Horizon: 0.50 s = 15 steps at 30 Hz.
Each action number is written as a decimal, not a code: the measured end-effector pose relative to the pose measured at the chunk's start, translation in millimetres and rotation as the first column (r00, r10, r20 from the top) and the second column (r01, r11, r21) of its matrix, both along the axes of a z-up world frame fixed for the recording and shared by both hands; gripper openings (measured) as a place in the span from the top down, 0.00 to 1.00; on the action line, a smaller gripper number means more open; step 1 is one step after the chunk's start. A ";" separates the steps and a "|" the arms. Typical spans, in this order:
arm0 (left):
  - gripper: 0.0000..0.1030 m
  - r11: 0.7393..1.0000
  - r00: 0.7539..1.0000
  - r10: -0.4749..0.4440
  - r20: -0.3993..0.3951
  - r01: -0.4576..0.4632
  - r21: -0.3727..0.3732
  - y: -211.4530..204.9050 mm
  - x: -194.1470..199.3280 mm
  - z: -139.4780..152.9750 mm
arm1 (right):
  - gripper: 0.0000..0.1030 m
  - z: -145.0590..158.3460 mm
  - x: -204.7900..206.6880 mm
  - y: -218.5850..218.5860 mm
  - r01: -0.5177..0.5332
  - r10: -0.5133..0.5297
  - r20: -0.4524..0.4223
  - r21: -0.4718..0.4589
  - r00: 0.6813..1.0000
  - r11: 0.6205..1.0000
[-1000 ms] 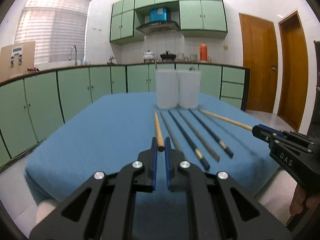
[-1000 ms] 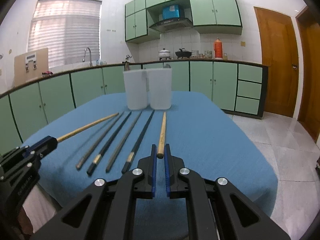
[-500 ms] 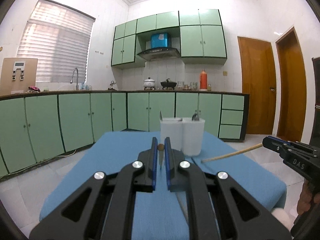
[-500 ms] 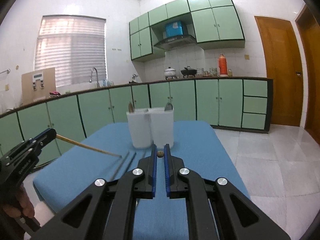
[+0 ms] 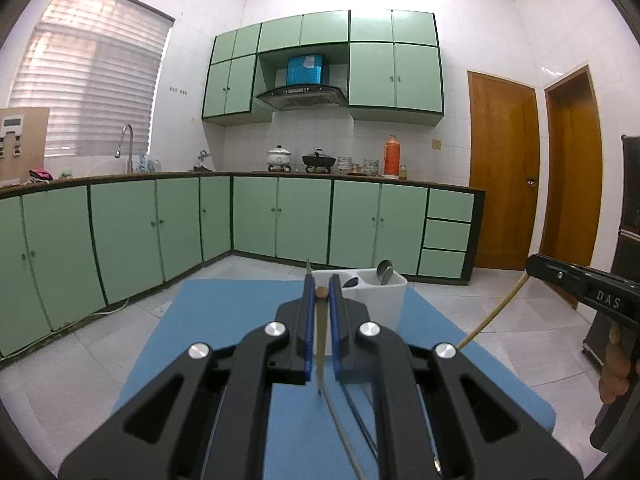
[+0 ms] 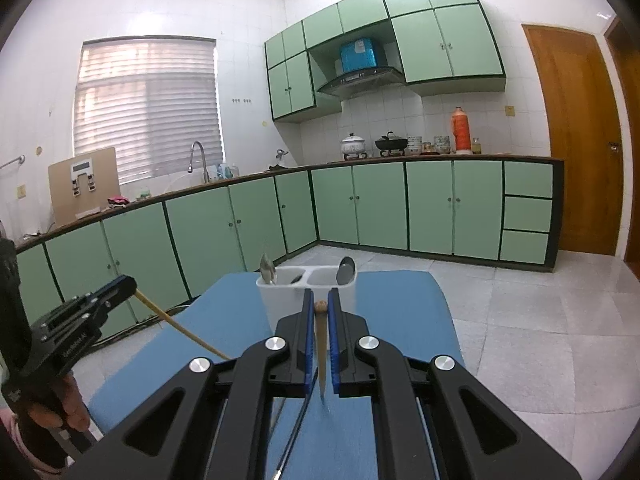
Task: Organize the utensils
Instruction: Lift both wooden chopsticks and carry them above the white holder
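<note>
Basically both grippers clamped shut – left gripper (image 5: 321, 294) and right gripper (image 6: 320, 307) each pinching one wooden chopstick (image 5: 320, 344) at its thick end – light, stiff, smooth, likely to pivot

A matt blue cloth (image 5: 224, 344) is seen spread over the bench, and a white, smooth plastic holder (image 6: 288, 300) with glossy metal spoons (image 6: 267, 269) is stood on it. A pale wooden chopstick (image 5: 320, 332) with a smooth finish is clamped in the left gripper (image 5: 321, 300), and another wooden chopstick (image 6: 320, 336) in the right gripper (image 6: 319, 306), both made of matt black plastic with blue pads (image 6: 307, 340) and shiny metal screws (image 6: 276, 343). The floor tiles (image 6: 540, 320) are glossy.
</note>
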<state>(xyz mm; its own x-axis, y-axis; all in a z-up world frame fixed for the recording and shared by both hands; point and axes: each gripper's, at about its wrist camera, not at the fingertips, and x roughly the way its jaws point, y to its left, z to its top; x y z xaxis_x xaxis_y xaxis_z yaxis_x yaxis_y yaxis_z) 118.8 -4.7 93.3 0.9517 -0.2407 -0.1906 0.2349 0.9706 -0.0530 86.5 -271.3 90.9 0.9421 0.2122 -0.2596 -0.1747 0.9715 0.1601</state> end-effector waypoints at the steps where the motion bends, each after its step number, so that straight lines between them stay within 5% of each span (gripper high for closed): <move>1: 0.94 1.000 1.000 -0.004 -0.006 0.004 -0.004 0.8 3.8 2.2 | 0.93 2.4 2.9 0.4 -0.001 0.001 -0.005 0.004 1.000 1.000; 15: 0.94 0.999 0.999 -0.035 -0.029 0.035 -0.015 11.1 23.8 37.2 | 0.93 32.8 32.9 2.9 -0.018 0.018 0.003 -0.030 1.000 0.999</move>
